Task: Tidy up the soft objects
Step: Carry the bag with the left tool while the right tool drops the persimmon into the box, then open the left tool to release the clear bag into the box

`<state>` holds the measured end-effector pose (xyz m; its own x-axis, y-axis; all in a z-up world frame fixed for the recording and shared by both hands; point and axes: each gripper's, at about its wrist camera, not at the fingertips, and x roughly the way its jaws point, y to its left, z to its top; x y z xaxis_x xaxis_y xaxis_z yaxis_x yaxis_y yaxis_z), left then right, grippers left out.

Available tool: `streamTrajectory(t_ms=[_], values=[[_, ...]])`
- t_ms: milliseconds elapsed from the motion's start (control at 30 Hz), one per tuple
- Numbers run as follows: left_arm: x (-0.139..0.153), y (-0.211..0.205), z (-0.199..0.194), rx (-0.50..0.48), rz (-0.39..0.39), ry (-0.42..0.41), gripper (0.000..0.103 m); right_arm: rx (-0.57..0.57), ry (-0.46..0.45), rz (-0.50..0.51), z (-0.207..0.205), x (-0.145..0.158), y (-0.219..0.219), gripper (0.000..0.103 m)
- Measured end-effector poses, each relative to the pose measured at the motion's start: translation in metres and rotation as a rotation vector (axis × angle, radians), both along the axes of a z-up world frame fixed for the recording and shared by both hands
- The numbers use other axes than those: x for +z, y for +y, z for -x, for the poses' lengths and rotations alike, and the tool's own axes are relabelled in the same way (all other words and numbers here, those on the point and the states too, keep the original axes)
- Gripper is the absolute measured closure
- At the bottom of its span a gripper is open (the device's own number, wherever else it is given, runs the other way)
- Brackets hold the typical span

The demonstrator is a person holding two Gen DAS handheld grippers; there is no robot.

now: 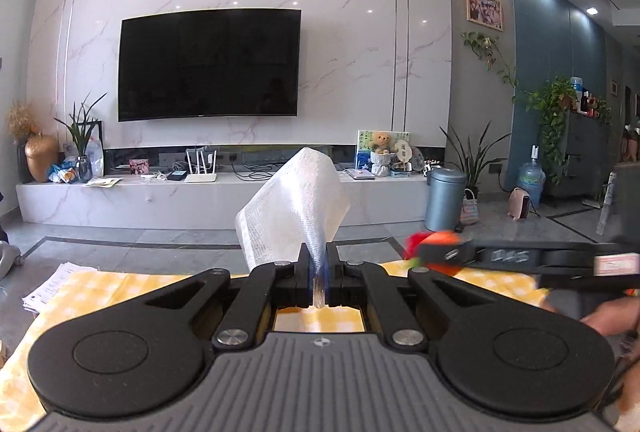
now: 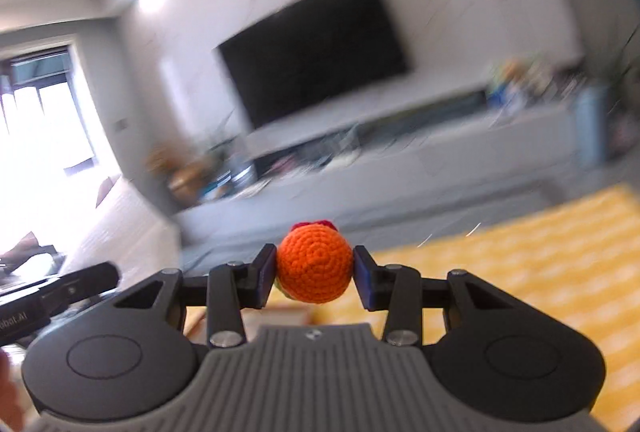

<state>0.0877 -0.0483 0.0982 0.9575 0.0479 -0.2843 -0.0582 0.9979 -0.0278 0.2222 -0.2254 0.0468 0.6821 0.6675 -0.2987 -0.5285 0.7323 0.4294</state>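
Observation:
My left gripper (image 1: 319, 272) is shut on a white textured cloth (image 1: 292, 207), which stands up from the jaws and fans out above the yellow checked tablecloth (image 1: 96, 288). My right gripper (image 2: 315, 272) is shut on an orange crocheted ball toy (image 2: 315, 268) with red and green parts behind it, held above the yellow checked tablecloth (image 2: 540, 264). In the left wrist view the right gripper (image 1: 432, 250) reaches in from the right with the orange and red toy (image 1: 440, 238) at its tip. The right wrist view is motion-blurred.
A stack of papers (image 1: 48, 290) lies at the table's left edge. Beyond the table are a TV (image 1: 208, 65), a long white TV bench (image 1: 200, 195), a grey bin (image 1: 445, 199) and potted plants (image 1: 472, 155). The left gripper's body (image 2: 48, 296) shows at the left of the right wrist view.

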Motion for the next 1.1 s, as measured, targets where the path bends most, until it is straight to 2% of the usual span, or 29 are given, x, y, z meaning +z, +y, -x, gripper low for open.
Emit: streamTrajectory(t_ms=[67,167,267,500,600,633,700,800,900,1100], values=[[-0.006,0.015,0.000,0.033,0.020,0.011,0.098,0.063,0.071,0.019,-0.007,-0.014,0.031,0.062],[-0.018,0.038,0.000,0.040,0.052,0.031,0.098,0.099,0.093,0.088,-0.009,-0.032,0.074,0.062],[-0.026,0.061,-0.002,0.057,0.098,0.051,0.098,0.106,0.124,0.126,-0.014,-0.047,0.099,0.062],[-0.043,0.094,-0.001,0.066,0.174,0.062,0.098,0.119,0.157,0.156,-0.030,-0.071,0.121,0.062],[-0.049,0.098,-0.004,0.057,0.187,0.088,0.098,0.124,0.135,0.216,-0.031,-0.074,0.132,0.061],[-0.051,0.099,-0.004,0.060,0.185,0.096,0.098,0.120,0.131,0.232,-0.031,-0.074,0.135,0.059],[-0.052,0.097,-0.004,0.068,0.179,0.095,0.098,0.125,0.121,0.236,-0.028,-0.074,0.137,0.043],[-0.053,0.092,-0.002,0.040,0.161,0.096,0.098,0.125,0.096,0.224,-0.023,-0.069,0.132,0.042],[-0.055,0.081,0.000,-0.036,0.089,0.120,0.098,0.084,0.078,0.238,-0.022,-0.062,0.123,0.039],[-0.073,0.045,-0.007,-0.150,-0.053,0.218,0.098,0.025,0.142,0.165,-0.031,-0.055,0.093,0.039]])
